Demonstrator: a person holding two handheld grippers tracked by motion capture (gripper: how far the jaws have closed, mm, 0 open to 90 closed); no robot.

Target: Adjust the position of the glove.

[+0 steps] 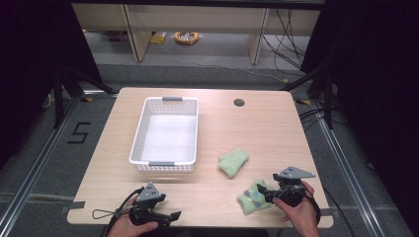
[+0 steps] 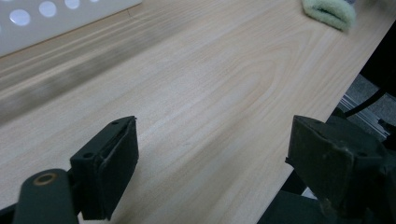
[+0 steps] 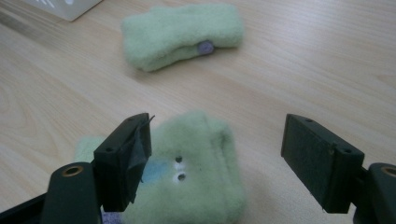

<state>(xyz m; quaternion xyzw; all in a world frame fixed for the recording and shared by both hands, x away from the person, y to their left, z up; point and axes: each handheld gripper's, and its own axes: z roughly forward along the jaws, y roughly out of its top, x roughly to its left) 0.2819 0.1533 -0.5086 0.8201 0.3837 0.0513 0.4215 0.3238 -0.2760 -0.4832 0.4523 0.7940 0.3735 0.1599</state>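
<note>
At five o'clock on the counter (image 1: 217,128), your right tongs (image 3: 217,158) gape over the near green sock (image 3: 196,172); close next, probably. Left tongs (image 2: 215,163) idle, open.

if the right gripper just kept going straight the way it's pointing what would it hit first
Most likely the near green sock, which already lies between the open jaws of the right gripper. Beyond it along the same line lies the second green sock, then the white basket. How high the gripper sits above the table is hard to judge.
</note>
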